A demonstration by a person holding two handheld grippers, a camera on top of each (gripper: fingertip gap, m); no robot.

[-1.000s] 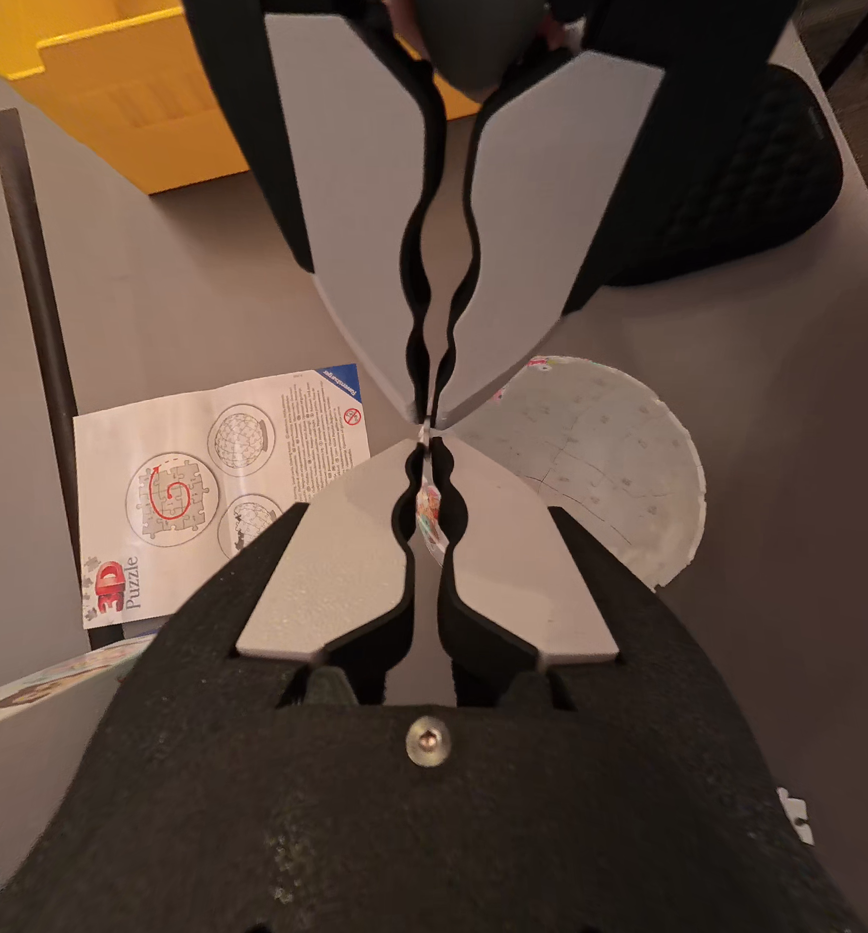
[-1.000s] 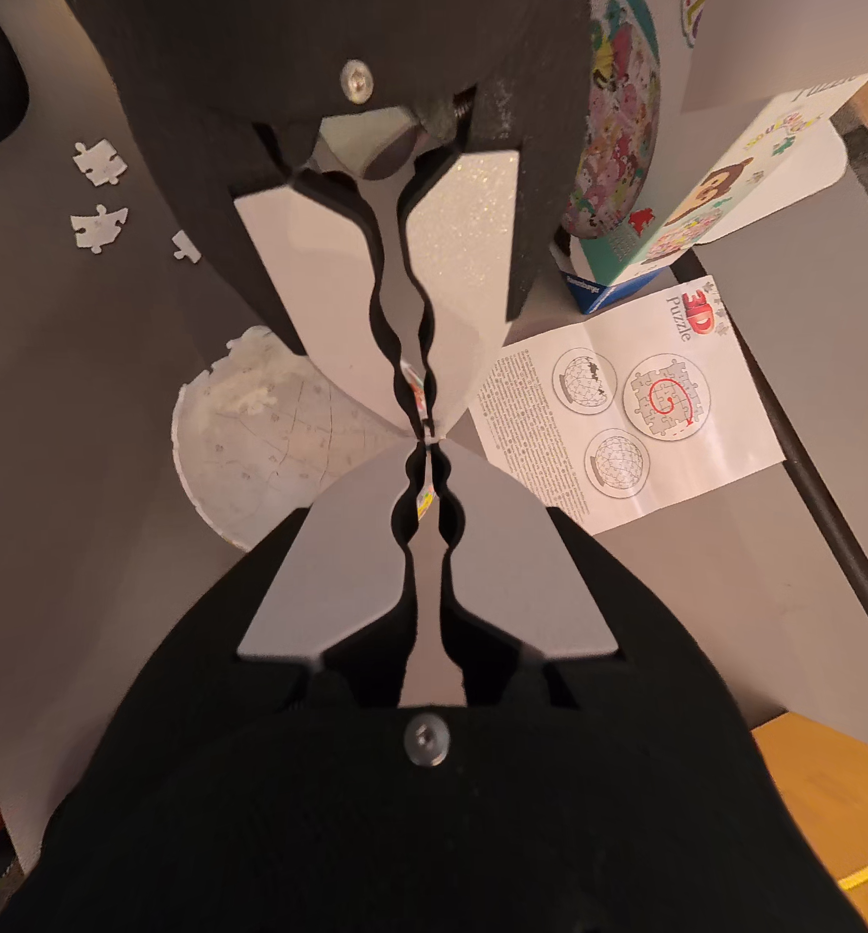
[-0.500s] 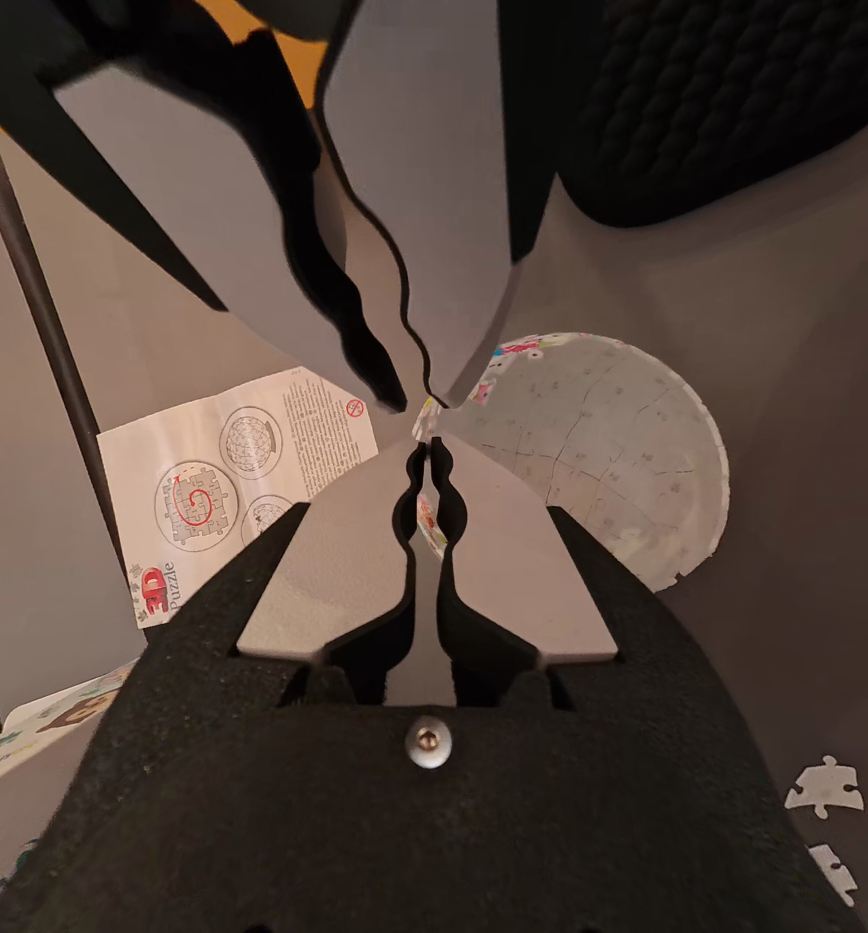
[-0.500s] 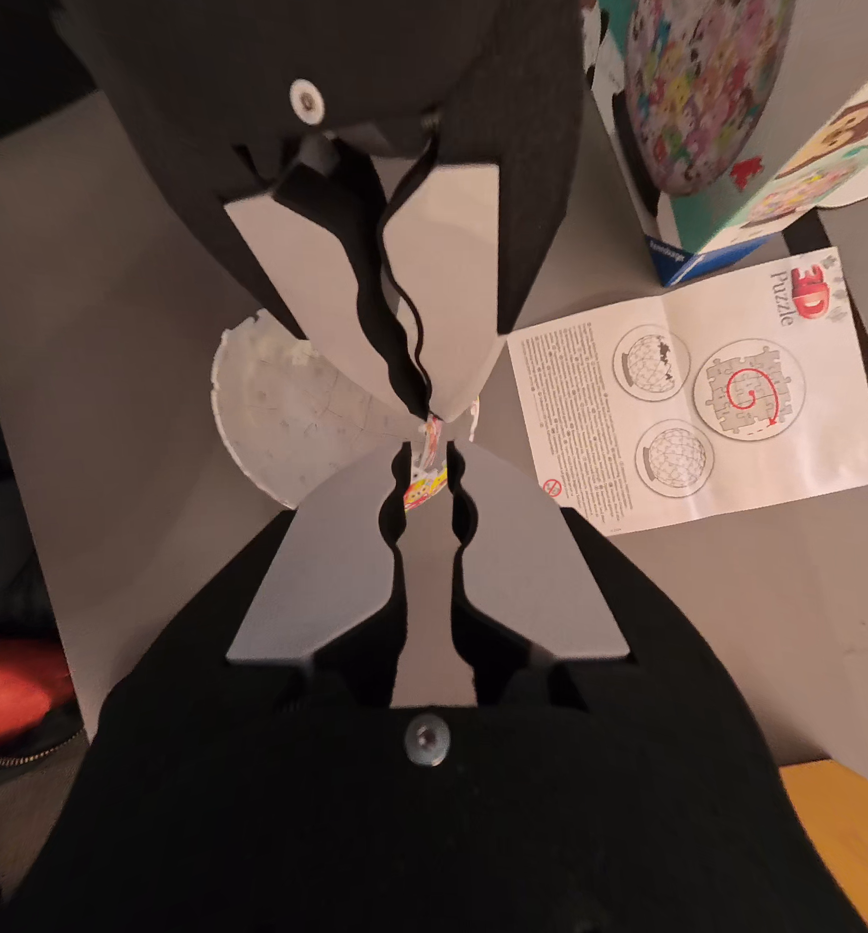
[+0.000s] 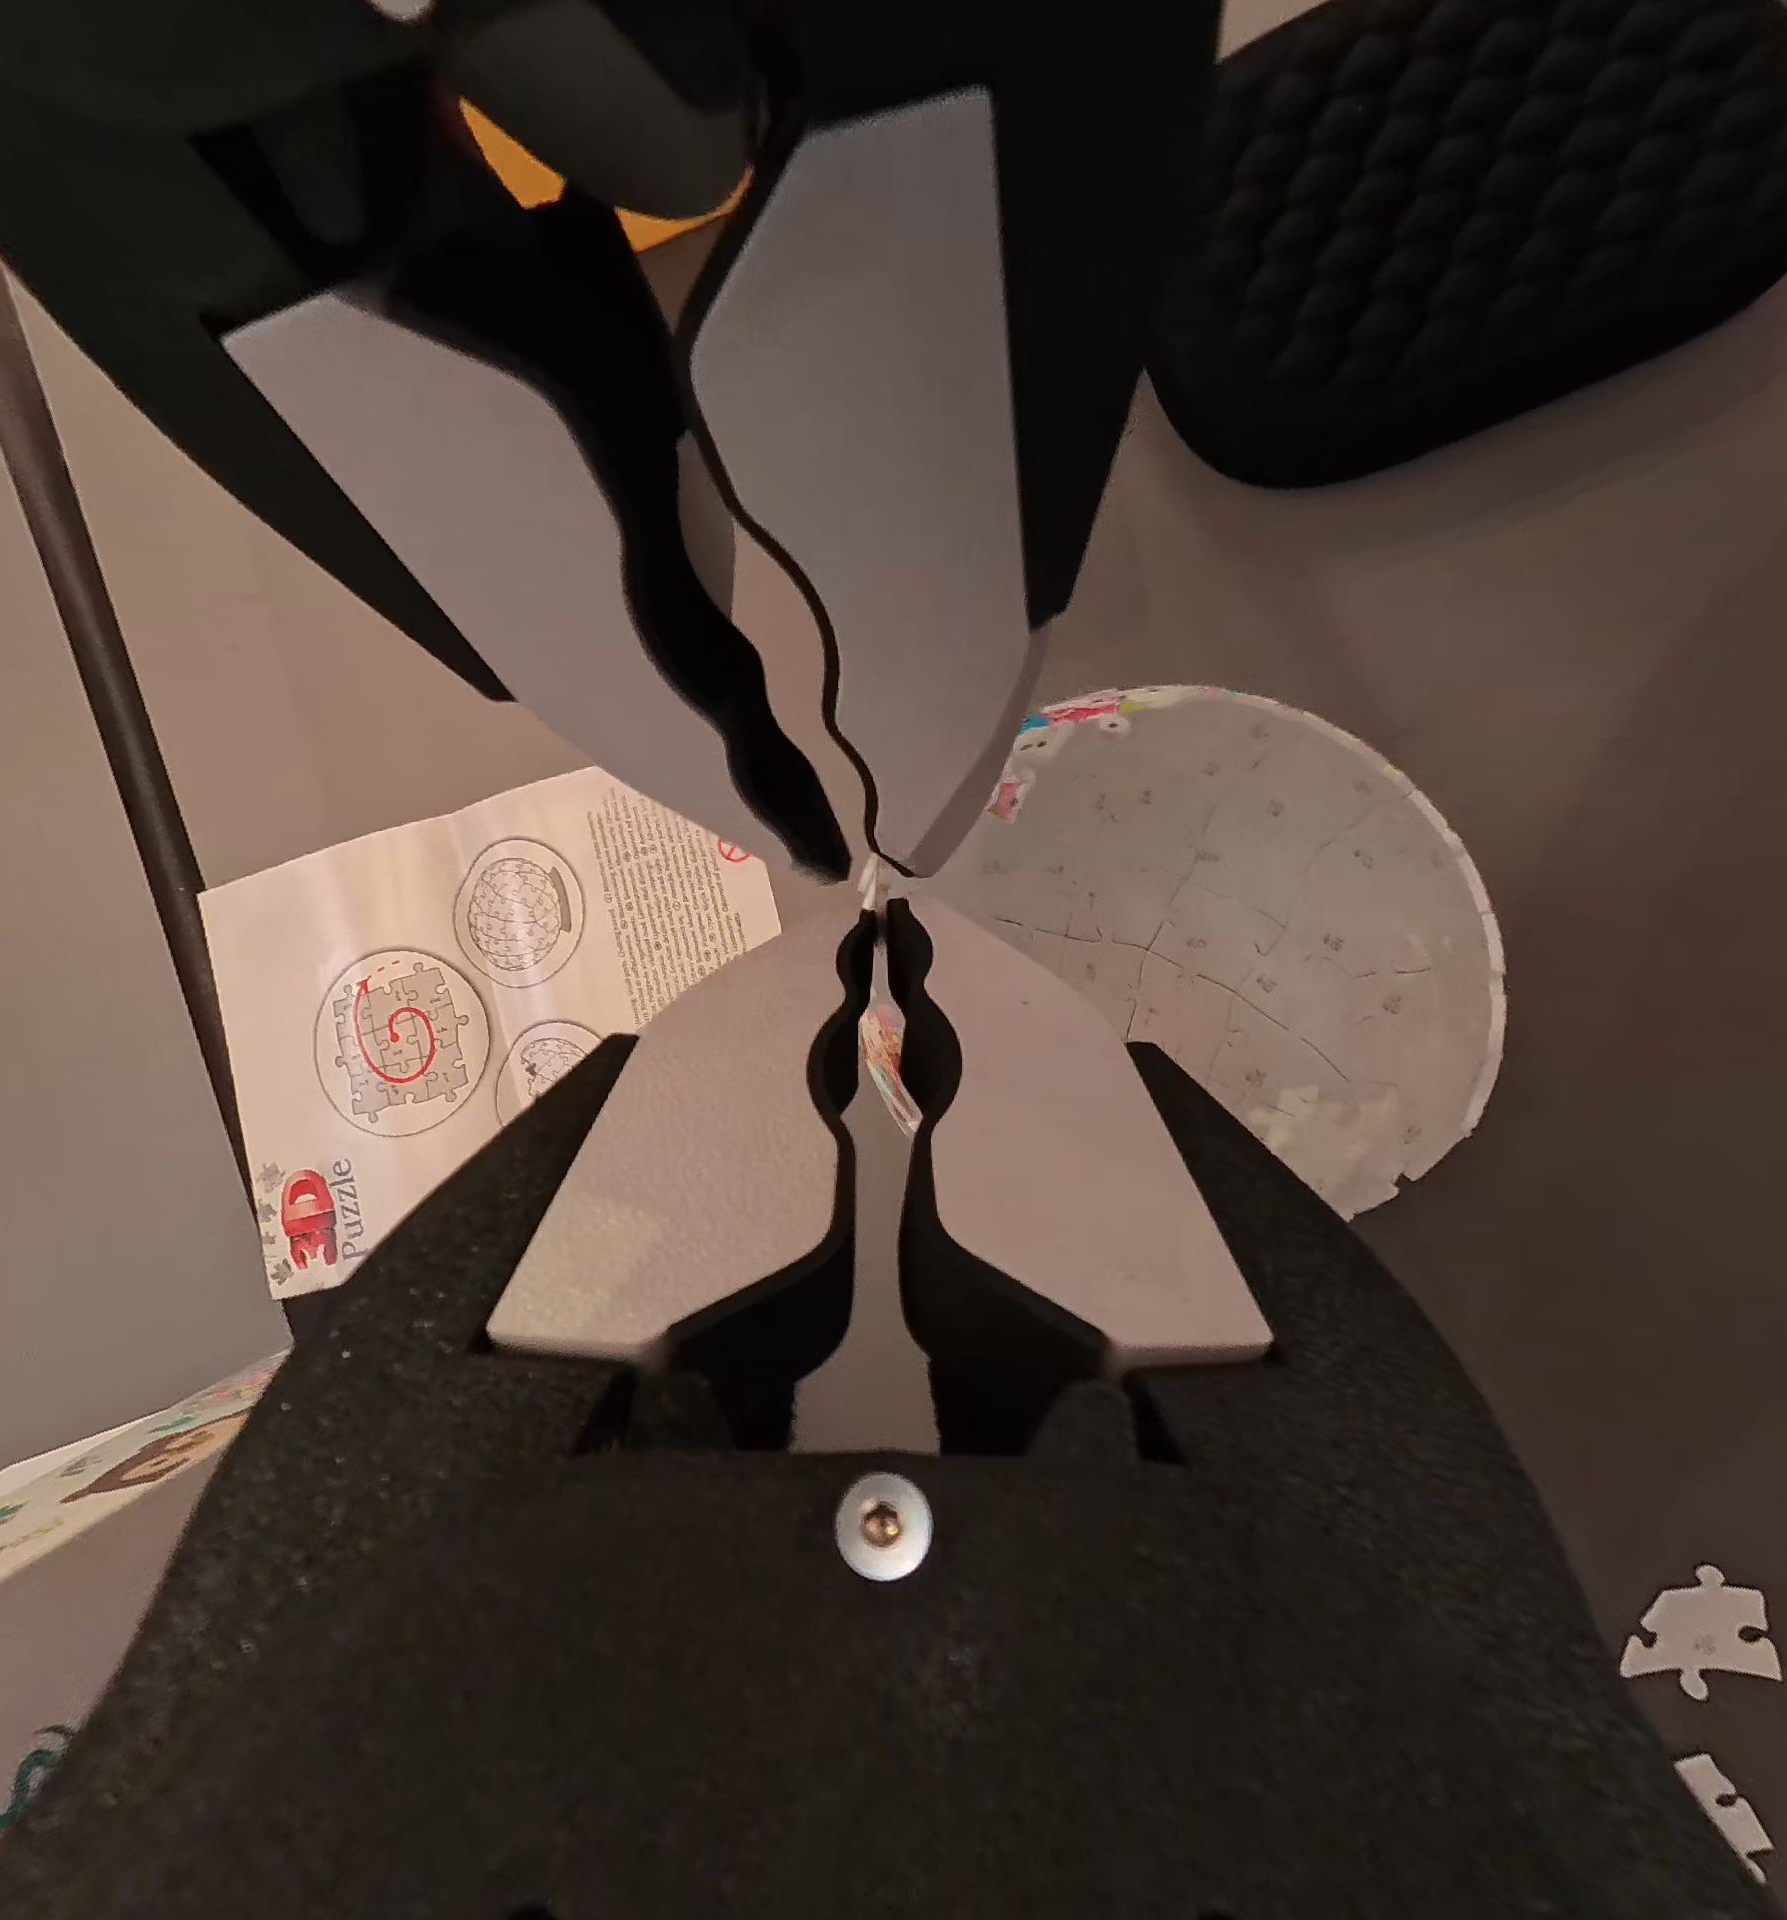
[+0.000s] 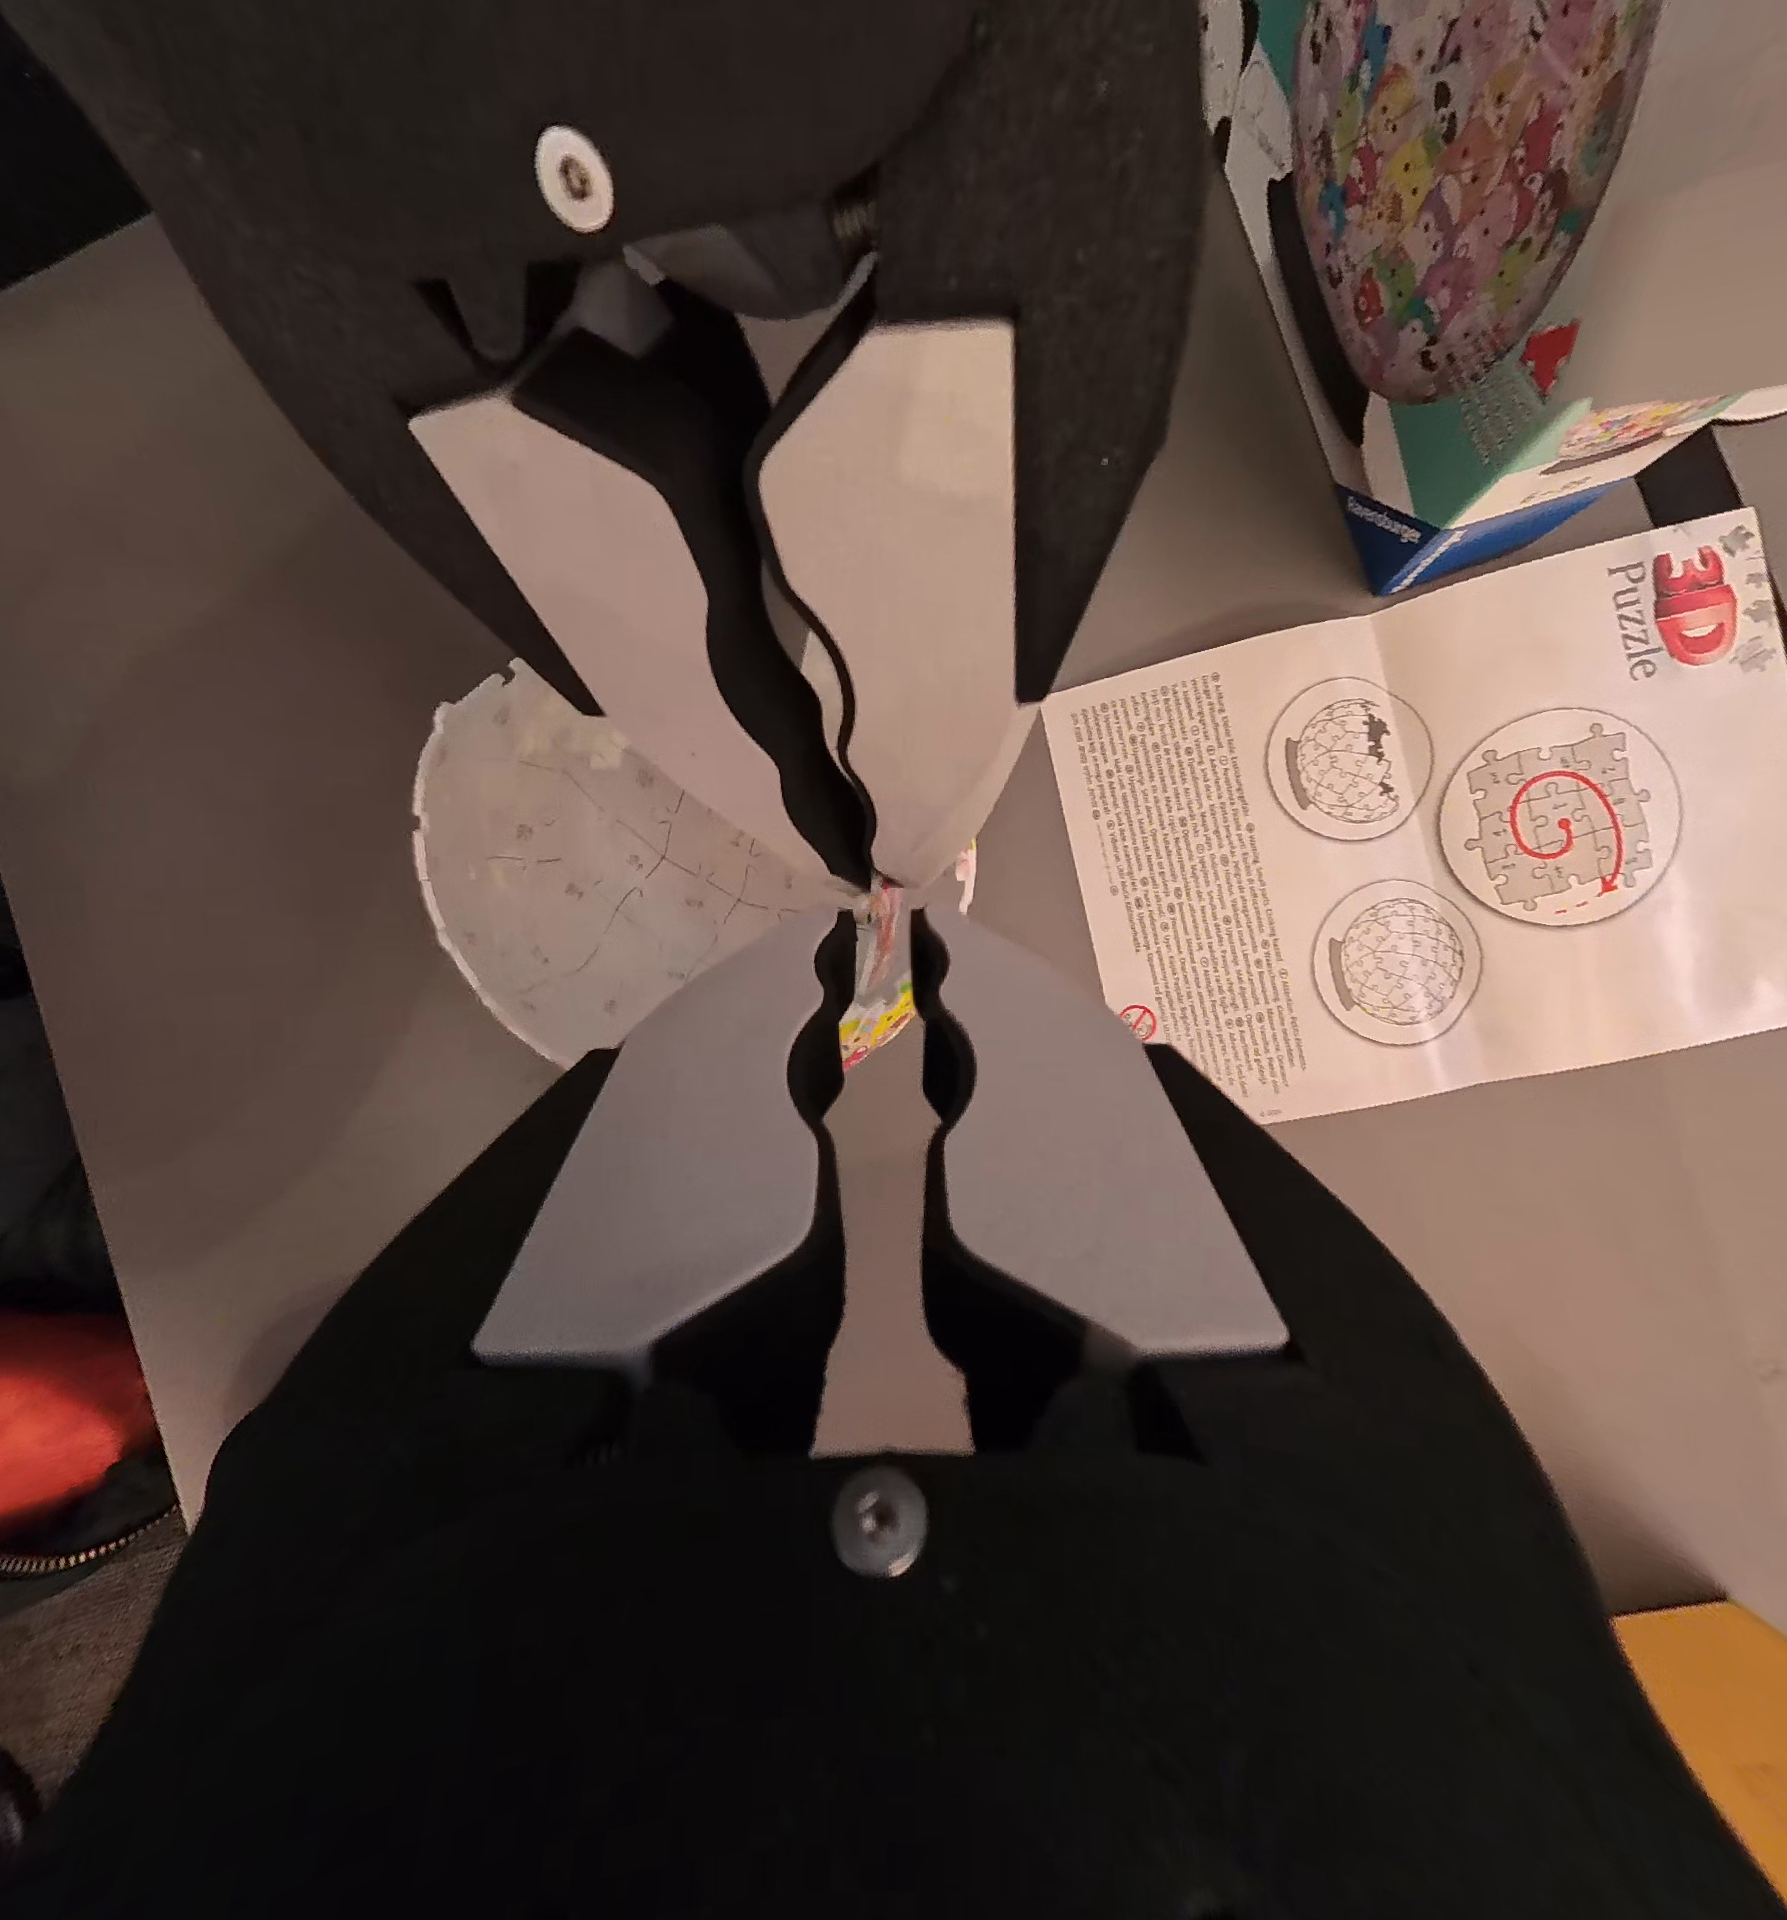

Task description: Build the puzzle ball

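My left gripper (image 5: 884, 909) is shut on a small colourful puzzle piece (image 5: 884, 1049) held edge-on between its jaws. My right gripper (image 6: 884, 920) is shut on a colourful puzzle piece (image 6: 871, 1003). The two grippers meet tip to tip; the right gripper (image 5: 861, 868) comes in from the top of the left wrist view, twisted to one side. I cannot tell whether the pieces are joined. Below the tips lies the half-built puzzle ball (image 5: 1263, 935), an open white bowl with its printed side down; it also shows in the right wrist view (image 6: 577, 862).
An instruction leaflet (image 5: 473, 997) (image 6: 1440, 831) lies on the grey table beside the bowl. The puzzle box (image 6: 1440, 260) stands past it. Two loose white pieces (image 5: 1699, 1652) lie near the left gripper. A black padded cushion (image 5: 1491, 229) and a yellow bin (image 5: 515, 187) lie beyond.
Both grippers stayed tip to tip on the pieces. The right gripper twisted from straight-on to a tilted pose. The left view shifted, bringing the loose pieces into sight.
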